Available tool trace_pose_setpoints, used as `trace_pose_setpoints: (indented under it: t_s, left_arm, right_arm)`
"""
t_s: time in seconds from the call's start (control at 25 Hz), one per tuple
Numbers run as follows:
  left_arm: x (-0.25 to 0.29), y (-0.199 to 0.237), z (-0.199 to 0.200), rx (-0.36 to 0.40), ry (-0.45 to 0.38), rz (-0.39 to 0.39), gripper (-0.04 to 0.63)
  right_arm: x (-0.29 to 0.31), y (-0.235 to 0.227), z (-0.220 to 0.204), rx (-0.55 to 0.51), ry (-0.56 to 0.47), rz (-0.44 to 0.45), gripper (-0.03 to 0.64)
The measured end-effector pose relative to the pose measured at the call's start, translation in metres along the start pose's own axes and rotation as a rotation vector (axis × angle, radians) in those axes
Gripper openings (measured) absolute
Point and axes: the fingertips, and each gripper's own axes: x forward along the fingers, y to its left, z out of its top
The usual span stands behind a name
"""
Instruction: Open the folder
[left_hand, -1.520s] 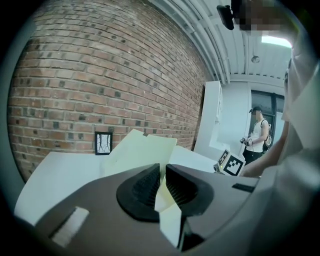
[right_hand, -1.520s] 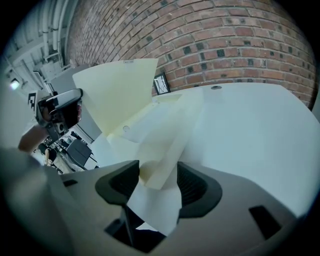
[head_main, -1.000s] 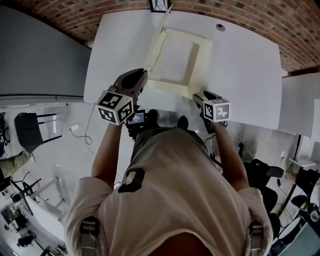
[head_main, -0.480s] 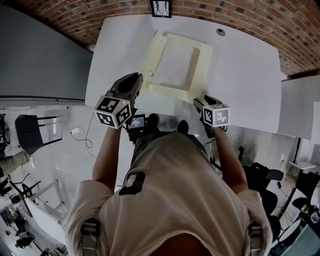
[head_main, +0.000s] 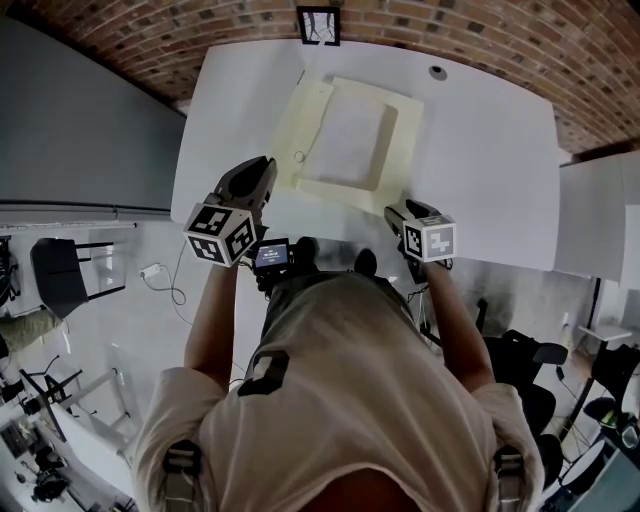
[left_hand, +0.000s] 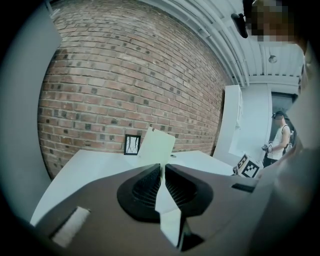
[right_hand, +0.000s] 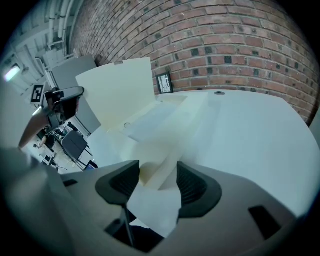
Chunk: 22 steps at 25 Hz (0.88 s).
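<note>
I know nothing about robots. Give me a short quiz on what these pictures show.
1. True or false: the left gripper is shut on the folder's cover.
2. Behind the table is: A a brick wall; B a window; C a curtain.
3. Which gripper has open jaws with a corner of the folder between them?
Key: 1 true; 2 A; 3 the right gripper.
</note>
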Motion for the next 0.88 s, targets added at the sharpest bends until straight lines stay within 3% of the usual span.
trace_pose_setpoints:
  t_s: [0.88]
  left_arm:
    - [-0.014, 0.043, -0.001, -0.041, -0.012, 0.087, 0.018]
  right_arm:
    - [0.004, 0.002, -0.001, -0.008, 0.07, 0.039, 0.221]
